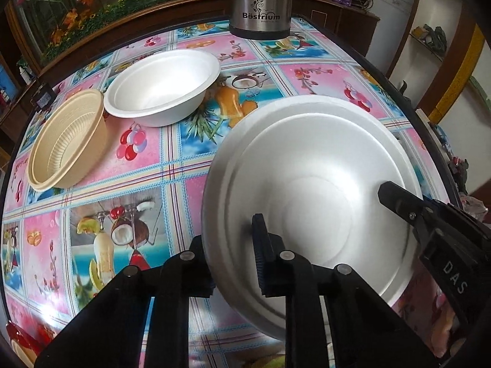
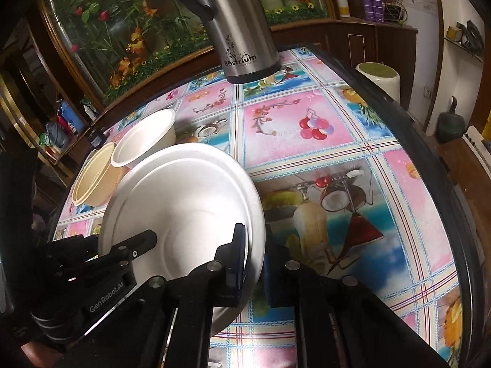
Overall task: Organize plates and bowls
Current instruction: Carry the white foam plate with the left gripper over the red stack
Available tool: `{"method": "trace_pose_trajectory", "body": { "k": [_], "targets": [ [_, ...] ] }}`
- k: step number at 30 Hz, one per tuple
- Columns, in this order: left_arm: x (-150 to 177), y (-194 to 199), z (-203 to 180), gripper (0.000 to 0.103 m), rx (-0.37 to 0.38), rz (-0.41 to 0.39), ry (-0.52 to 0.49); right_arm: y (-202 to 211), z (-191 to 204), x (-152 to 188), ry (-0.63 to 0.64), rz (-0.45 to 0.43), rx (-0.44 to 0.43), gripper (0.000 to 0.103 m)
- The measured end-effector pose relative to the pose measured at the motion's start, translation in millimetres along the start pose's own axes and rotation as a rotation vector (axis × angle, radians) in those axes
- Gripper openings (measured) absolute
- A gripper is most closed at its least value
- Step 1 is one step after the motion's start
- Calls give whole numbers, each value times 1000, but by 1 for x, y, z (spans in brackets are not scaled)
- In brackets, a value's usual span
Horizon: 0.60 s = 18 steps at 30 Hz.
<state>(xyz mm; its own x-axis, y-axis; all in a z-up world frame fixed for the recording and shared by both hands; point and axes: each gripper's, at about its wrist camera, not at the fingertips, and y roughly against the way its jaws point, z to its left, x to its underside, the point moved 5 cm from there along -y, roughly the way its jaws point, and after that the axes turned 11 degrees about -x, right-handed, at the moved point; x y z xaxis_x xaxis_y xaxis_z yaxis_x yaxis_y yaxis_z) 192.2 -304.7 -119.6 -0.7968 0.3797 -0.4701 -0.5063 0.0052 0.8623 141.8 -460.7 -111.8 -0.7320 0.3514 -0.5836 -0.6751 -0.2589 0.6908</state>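
- White foam plate point(image 1: 310, 184): fills the lower right of the left wrist view and the lower left of the right wrist view point(image 2: 181, 202); tilted, held at opposite rims by both grippers. Whether its lower edge touches the tablecloth cannot be told.
- Left gripper point(image 1: 233, 263): jaws nearly closed, pinching the plate's near rim, one finger over the plate face, the other beneath it.
- Right gripper point(image 2: 254, 263): jaws nearly closed on the plate's right rim in its own view; blue pads visible either side of the rim. In the left wrist view it enters from the right, body lettered "DAS" point(image 1: 454, 279).
- Left gripper body in the right wrist view reads "GenRobot.AI" point(image 2: 107, 297).
- White foam bowl point(image 1: 162, 87): upright, upper centre-left of the left view; rim just beside the beige ribbed bowl point(image 1: 67, 141), left of frame.
- Steel flask point(image 1: 260, 0): top centre, upright, printed "Bestrium" under a floral scroll mark; smaller print below unreadable.
- Tablecloth point(image 2: 337, 141): glossy, fruit and cocktail panels.
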Motion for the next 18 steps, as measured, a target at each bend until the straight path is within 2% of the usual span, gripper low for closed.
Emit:
{"method": "trace_pose_trajectory", "body": {
  "k": [8,14,18],
  "targets": [
    [20,24,29,14,-27,-27,28,5,17,4,-12,-19,-101,9],
    [53,43,67,14,-54,-30,77,4,57,18,34,-24,-200,9],
    [87,55,99,14,-84,-16,99,1,95,43,78,-1,-227,9]
  ]
}}
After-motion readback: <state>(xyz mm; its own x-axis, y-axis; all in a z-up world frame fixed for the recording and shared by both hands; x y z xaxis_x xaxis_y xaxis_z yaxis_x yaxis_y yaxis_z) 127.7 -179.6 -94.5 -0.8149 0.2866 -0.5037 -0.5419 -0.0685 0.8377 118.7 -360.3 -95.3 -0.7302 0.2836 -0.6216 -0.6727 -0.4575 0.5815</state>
